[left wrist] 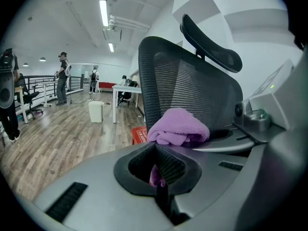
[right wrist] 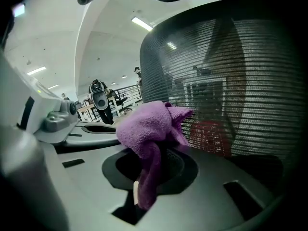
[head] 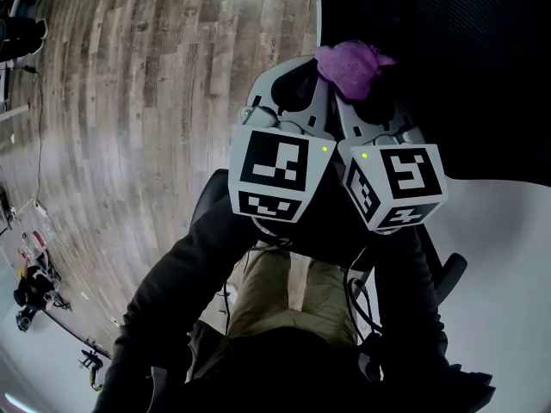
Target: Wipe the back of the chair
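No legible txt. Red sign (left wrist: 139,134) at 8 o'clock from chair back (left wrist: 192,81) has white print, too small to read. It's also seen thru the mesh in right gripper view, blurred. Left cube (head: 277,172) & right cube (head: 398,183): b/w square codes only.

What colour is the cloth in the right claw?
Purple cloth, clearest in the right gripper view.

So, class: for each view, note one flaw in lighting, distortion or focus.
Head view: fisheye bends the floorboards, upper right nearly black. Left gripper view: ceiling light glares, corners vignetted. Right gripper view: chair back looms dark, purple cloth slightly soft.
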Available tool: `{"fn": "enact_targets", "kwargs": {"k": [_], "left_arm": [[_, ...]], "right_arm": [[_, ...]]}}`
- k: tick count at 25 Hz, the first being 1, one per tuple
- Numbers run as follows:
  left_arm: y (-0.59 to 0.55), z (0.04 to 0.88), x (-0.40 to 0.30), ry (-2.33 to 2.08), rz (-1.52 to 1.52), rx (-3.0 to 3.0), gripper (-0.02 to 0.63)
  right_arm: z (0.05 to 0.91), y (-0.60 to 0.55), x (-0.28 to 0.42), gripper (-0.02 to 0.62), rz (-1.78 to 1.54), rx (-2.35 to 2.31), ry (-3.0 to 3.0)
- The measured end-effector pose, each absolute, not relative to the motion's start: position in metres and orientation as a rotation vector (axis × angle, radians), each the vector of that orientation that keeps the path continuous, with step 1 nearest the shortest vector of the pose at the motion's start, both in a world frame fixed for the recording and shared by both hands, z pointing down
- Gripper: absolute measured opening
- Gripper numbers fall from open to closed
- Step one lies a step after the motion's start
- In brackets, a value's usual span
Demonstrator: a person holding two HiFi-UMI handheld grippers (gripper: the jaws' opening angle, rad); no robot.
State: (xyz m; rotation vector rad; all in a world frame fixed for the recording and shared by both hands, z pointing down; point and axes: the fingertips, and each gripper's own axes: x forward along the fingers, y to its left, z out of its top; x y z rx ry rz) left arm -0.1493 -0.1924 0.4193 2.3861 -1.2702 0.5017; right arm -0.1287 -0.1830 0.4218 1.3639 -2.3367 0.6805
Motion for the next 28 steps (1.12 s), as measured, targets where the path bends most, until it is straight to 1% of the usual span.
{"fn": "enact_targets", "kwargs": {"k": [28], "left_arm": [[-0.176, 0.417, -0.073, -1.145, 0.560, 2.472, 0.005]], "right_arm": [[0.420, -0.165, -0.054, 0.057, 0.708, 1.493, -2.260]]}}
